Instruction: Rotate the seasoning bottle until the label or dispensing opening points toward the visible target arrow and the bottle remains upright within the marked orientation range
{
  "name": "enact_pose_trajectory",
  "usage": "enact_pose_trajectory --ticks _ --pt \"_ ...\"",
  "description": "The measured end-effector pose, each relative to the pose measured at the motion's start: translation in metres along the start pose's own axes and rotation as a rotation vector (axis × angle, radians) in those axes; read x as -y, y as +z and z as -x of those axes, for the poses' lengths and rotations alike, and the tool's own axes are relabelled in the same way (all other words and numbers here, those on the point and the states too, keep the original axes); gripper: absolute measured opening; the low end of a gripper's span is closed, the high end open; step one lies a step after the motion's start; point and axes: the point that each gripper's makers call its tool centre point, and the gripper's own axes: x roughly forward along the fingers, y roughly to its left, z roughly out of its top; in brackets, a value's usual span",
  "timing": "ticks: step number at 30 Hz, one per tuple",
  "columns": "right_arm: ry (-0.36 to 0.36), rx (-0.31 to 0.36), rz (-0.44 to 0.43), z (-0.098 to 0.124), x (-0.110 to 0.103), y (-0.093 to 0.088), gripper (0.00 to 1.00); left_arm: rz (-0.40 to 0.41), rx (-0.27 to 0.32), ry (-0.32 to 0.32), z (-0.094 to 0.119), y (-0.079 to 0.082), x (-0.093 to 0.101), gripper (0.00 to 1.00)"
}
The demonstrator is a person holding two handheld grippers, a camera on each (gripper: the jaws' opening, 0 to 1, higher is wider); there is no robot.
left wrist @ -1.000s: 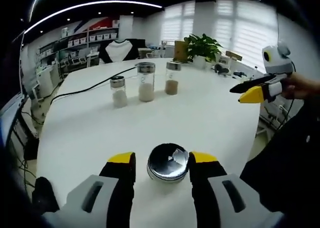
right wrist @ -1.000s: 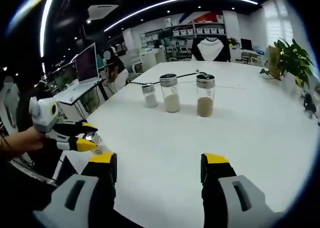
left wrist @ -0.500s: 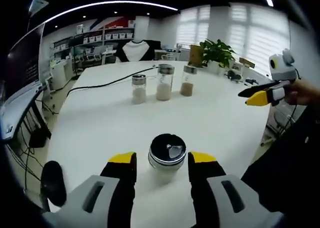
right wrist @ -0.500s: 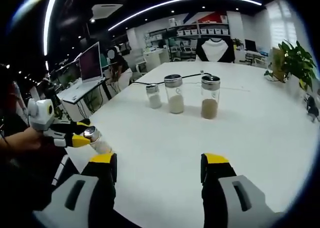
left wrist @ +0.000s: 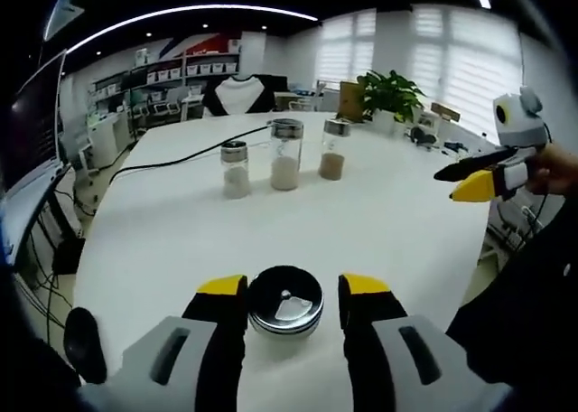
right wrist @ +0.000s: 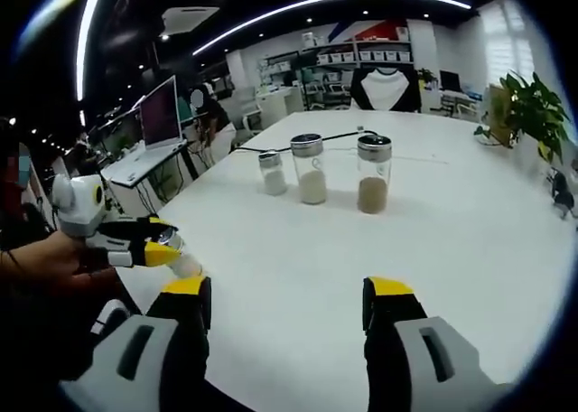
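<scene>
Left gripper view: seasoning bottle (left wrist: 285, 301) upright, silver cap, between tongs (left wrist: 285, 296).

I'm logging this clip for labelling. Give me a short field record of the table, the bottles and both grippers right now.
surface: white table
held bottle: seasoning bottle with metal cap, between the left gripper's jaws
bottle tilt: cap faces the camera, upright or not unclear
standing bottles: three jars in a row, upright, apart
right gripper: open, holding nothing, over the table
target arrow: none that I can make out
background: potted plant, black cable
</scene>
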Motion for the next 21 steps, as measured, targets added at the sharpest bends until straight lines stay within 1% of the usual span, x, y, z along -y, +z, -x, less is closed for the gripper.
enact_pose_trajectory --ticks 2,5,10,14,16,19,21 --pt "-0.004 0.001 -0.003 0.0 0.002 0.0 0.67 0.002 0.0 0.006 -0.001 0.0 -0.002 0.4" --pt "-0.008 0.005 -0.008 0.0 0.005 0.001 0.67 0.0 0.003 0.025 0.0 0.0 -0.006 0.36" --pt "-0.008 0.008 -0.017 -0.001 0.007 0.001 0.67 0.0 0.013 0.023 -0.001 -0.001 -0.006 0.35" --pt "-0.002 0.003 -0.014 -0.002 0.006 0.001 0.67 -0.013 0.023 0.038 0.0 0.0 -0.006 0.35" --pt "0.001 0.002 -0.011 -0.003 0.005 0.001 0.67 -0.018 0.031 0.045 0.0 0.0 -0.007 0.35" --pt "0.006 0.0 -0.006 -0.005 0.003 0.002 0.67 0.02 0.066 0.045 0.004 0.003 -0.01 0.35" --pt "0.009 -0.001 -0.004 -0.006 0.001 0.003 0.67 0.026 0.077 0.052 0.007 0.005 -0.012 0.35"
